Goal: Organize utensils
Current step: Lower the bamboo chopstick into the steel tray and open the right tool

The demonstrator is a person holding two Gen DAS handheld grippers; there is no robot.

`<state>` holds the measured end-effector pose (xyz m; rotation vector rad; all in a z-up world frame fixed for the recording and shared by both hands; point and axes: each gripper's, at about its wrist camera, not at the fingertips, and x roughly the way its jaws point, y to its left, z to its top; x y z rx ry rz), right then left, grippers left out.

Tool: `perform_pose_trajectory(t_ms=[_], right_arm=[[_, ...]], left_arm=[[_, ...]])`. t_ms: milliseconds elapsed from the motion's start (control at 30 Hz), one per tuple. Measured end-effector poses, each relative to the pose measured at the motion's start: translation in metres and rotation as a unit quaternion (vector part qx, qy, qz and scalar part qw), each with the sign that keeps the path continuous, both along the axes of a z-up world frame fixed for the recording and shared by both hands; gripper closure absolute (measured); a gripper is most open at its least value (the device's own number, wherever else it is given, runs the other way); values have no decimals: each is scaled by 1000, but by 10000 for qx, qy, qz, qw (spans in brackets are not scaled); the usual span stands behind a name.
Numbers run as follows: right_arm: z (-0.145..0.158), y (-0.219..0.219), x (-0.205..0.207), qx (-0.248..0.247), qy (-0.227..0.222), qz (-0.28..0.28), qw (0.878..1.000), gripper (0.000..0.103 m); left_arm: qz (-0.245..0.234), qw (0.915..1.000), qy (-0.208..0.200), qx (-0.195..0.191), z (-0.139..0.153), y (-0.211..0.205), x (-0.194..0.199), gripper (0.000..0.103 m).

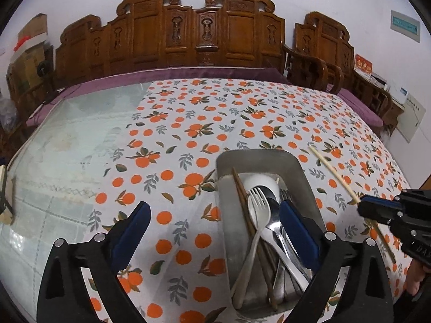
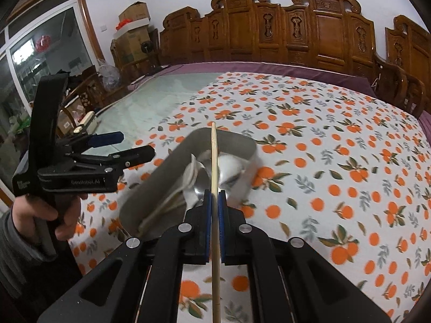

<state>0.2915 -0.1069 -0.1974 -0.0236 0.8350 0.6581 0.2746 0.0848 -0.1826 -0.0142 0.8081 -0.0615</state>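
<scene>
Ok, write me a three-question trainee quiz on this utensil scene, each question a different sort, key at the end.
1. True or false: the right gripper is shut on a pale chopstick.
2. Multiple choice: where does the white plastic fork lie? A. on the bare glass tabletop B. in the metal tray C. in the left gripper
3. Fill in: the left gripper is ___ and holds ___.

Key: 1. true. 2. B, among the metal cutlery and a dark chopstick. 3. open; nothing.
</scene>
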Motion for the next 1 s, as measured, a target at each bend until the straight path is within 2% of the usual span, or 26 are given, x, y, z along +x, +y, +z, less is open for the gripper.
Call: perform_pose_trajectory(t_ms=[400, 667, 1000], right_arm=[[-16, 45, 20, 308, 425, -210, 9984, 97], [-24, 58, 38, 564, 690, -448, 9950, 97], [-42, 74, 43, 150, 666, -665, 9954, 97]], left_arm=[[235, 9996, -87, -108, 8, 28, 0, 10], [305, 9993, -160, -127, 13, 36, 0, 10], [337, 9991, -184, -187, 14, 41, -1, 10]])
